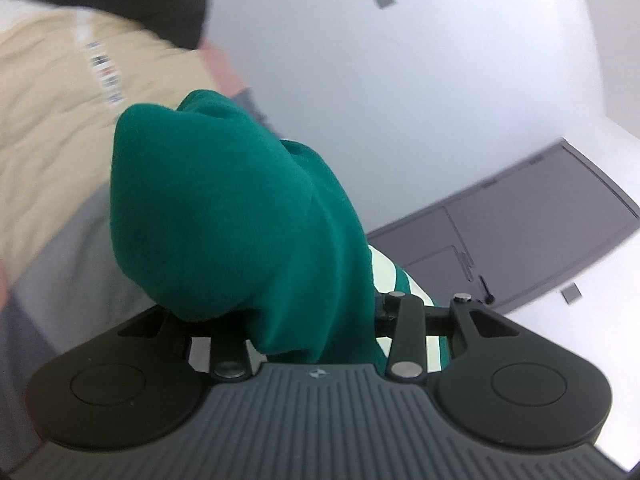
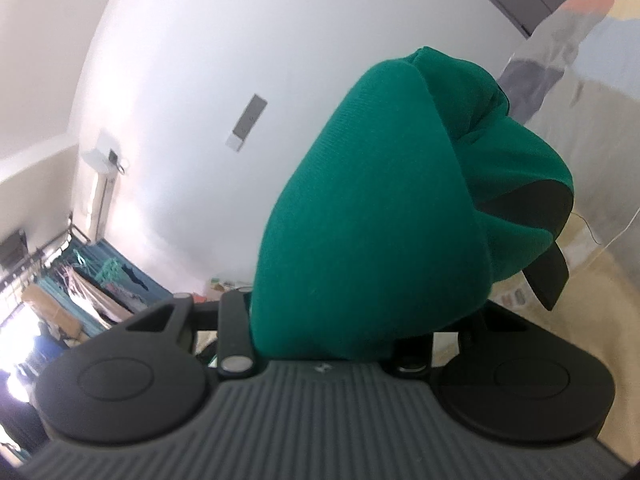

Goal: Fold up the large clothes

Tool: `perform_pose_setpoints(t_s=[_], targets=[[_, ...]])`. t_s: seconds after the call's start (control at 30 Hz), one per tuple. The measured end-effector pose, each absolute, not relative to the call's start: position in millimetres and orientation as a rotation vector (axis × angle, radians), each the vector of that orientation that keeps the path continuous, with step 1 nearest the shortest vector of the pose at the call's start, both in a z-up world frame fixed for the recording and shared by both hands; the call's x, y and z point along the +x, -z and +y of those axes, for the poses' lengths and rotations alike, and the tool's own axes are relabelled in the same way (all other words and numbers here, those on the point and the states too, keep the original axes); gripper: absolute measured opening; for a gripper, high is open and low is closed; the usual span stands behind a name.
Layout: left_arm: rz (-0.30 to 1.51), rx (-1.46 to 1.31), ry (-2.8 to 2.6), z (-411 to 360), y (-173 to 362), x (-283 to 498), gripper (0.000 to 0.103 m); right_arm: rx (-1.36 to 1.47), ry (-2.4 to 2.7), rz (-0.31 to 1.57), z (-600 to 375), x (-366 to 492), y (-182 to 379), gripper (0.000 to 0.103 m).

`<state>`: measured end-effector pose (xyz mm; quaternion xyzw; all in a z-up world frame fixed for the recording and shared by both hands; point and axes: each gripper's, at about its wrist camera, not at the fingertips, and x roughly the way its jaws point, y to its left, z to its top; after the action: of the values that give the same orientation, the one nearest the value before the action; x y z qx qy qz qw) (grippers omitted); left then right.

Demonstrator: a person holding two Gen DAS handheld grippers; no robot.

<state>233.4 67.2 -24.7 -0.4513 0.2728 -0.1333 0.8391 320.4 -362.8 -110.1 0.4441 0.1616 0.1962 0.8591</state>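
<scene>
a: white wall and ceiling fill the space beyond both pairs of tongs, with a grey panelled door (image 1: 540, 232) off to the right of our left tongs (image 1: 256, 216).

b: and the green garment (image 1: 224, 208)? where do we have it?

a: bunched between the fingers of each pair. our left tongs are closed on a fat wad of it, the fingers buried in cloth. our right tongs (image 2: 404, 208) are clamped on another wad (image 2: 372, 220), with one dark fingertip (image 2: 548, 280) poking out at the right.

b: we'd judge it soft, thick knit, floppy and fairly light, not slippery. it will sag wherever we don't support it.

a: so we'd hold it at edges or corners, well apart, rather than by fat bunches like these.

b: what does each view add?

a: our left view shows pale stripes (image 1: 384, 272) just below the wad, and a person's beige sleeve (image 1: 52, 120) to the left. our right view shows a clothes rack (image 2: 80, 280) far to the lower left.
</scene>
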Motion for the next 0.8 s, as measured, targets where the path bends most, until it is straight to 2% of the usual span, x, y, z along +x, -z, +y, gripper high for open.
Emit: perform_pose_setpoints(t_s=[0.2,0.4,0.6,0.8], targets=[[0.527,-0.921,0.369,18.8,-20.3,253.7,0.044,0.966,-0.403,0.250,-398.1,319.6,79.5,0.047],[0.523,-0.946,0.435,-40.9,-30.5,297.7,0.044,0.946,-0.347,0.180,-446.3,329.8,50.5,0.047],[0.577,-0.937,0.476,-94.0,-4.1,351.7,0.044,0.943,-0.264,0.156,-486.2,352.0,65.9,0.047],[0.643,-0.872,0.510,-125.1,59.6,395.1,0.044,0.998,-0.167,0.147,-510.6,376.9,129.3,0.047]])
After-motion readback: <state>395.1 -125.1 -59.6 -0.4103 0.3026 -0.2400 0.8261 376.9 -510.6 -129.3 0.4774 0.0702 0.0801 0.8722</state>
